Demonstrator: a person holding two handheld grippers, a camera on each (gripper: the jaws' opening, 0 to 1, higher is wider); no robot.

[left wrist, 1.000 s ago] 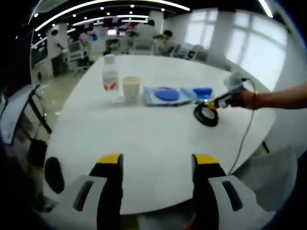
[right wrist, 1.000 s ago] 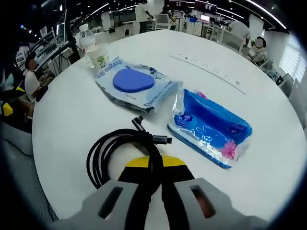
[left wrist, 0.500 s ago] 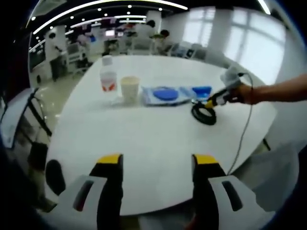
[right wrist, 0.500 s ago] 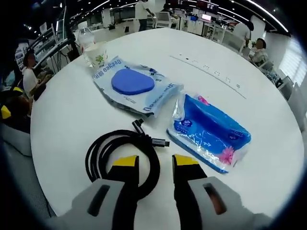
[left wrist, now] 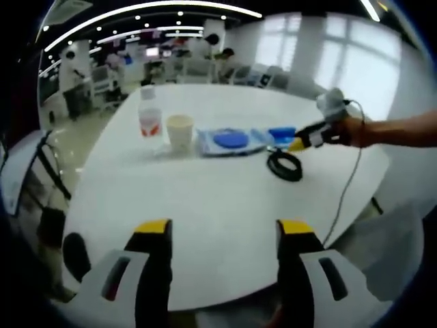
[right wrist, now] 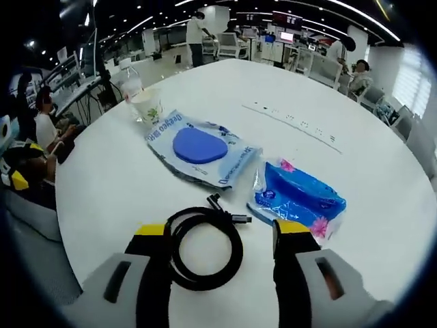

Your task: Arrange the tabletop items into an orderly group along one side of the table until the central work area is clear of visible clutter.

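Both grippers stood apart-jawed: right gripper (right wrist: 220, 236) empty above the cable (right wrist: 203, 247), blue pack (right wrist: 298, 198) just ahead; left gripper (left wrist: 222, 229) over bare table (left wrist: 205, 198).

i see a smooth, matt white surface (right wrist: 382, 171), glossy plastic wrap on the blue packet (right wrist: 298, 197), a matt black rubbery cable (right wrist: 203, 246), and a paper cup (right wrist: 147, 106).

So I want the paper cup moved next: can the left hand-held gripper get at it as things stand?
Probably yes. The left hand-held gripper is open over bare table, and nothing lies between it and the paper cup. The water bottle stands close beside the cup, so approach from the near side.
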